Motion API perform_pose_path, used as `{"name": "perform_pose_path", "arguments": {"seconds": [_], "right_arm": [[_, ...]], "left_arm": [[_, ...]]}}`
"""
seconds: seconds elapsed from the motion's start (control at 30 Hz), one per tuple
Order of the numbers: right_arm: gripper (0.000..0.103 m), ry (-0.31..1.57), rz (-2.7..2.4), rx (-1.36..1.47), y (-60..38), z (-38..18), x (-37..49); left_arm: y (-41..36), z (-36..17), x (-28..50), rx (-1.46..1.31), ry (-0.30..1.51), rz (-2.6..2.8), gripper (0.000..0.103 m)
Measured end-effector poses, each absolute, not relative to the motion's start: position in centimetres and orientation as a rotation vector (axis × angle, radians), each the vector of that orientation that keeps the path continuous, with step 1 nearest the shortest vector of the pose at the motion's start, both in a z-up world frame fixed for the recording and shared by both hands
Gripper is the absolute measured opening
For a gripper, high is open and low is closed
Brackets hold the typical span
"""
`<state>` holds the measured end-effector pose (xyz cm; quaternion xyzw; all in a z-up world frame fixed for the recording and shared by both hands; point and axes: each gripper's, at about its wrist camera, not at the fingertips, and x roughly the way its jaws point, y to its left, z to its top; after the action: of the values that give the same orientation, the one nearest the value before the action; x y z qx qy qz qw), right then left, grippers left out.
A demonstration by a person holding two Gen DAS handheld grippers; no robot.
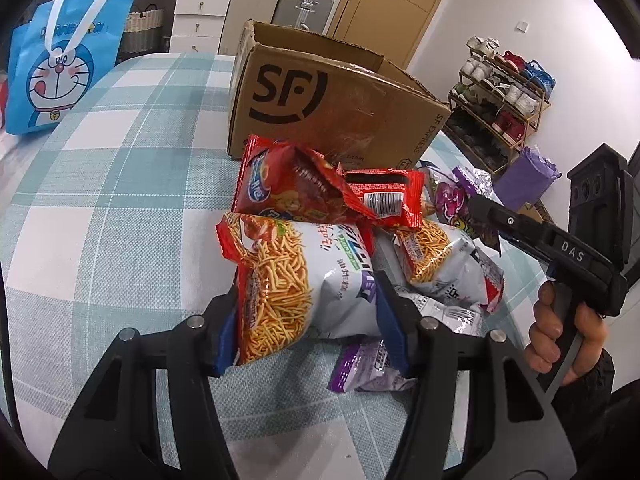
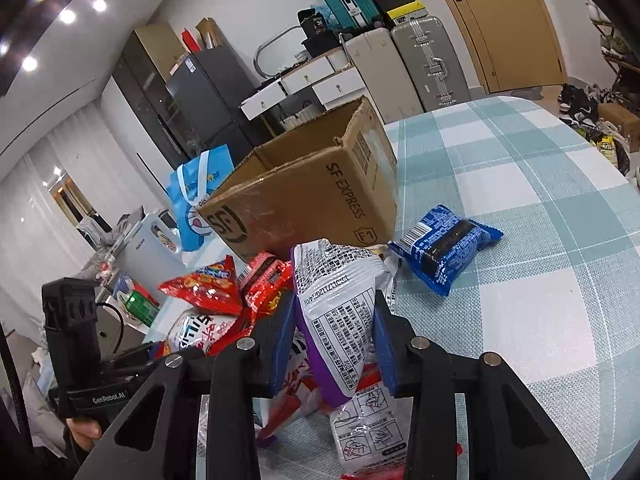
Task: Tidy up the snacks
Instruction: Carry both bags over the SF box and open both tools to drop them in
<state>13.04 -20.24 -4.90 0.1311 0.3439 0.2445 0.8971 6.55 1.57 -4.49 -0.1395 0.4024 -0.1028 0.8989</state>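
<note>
An open cardboard SF box (image 1: 328,100) stands on the checked tablecloth (image 1: 120,184), with a pile of snack packets in front of it. My left gripper (image 1: 308,316) is shut on a white and red noodle-snack bag (image 1: 304,284). Red snack bags (image 1: 304,188) lie between it and the box. My right gripper (image 2: 332,332) is shut on a white and purple snack packet (image 2: 340,304), held above the pile; the box (image 2: 304,196) is just beyond. A blue packet (image 2: 444,248) lies alone to the right. The right gripper also shows in the left wrist view (image 1: 480,204), at the right.
A blue Doraemon bag (image 1: 60,64) stands at the table's far left. A second noodle-snack bag (image 1: 444,260) and a purple packet (image 1: 372,364) lie in the pile. Suitcases (image 2: 424,60), drawers and a shoe rack (image 1: 500,96) stand beyond the table.
</note>
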Motion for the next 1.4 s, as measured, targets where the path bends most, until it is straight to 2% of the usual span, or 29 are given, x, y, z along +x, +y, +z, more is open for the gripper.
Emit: {"name": "perform_pose_path", "arguments": {"seconds": [0.83, 1.4], "right_arm": [[0.036, 0.583, 0.623, 0.328, -20.0, -1.5, 10.4], [0.036, 0.512, 0.649, 0.385, -19.9, 0.9, 11.3]], "left_arm": [[2.3, -0.3, 2.3, -0.28, 0.724, -0.197, 0.055], [2.0, 3.6, 4.8, -0.27, 0.64, -0.193, 0.055]]}}
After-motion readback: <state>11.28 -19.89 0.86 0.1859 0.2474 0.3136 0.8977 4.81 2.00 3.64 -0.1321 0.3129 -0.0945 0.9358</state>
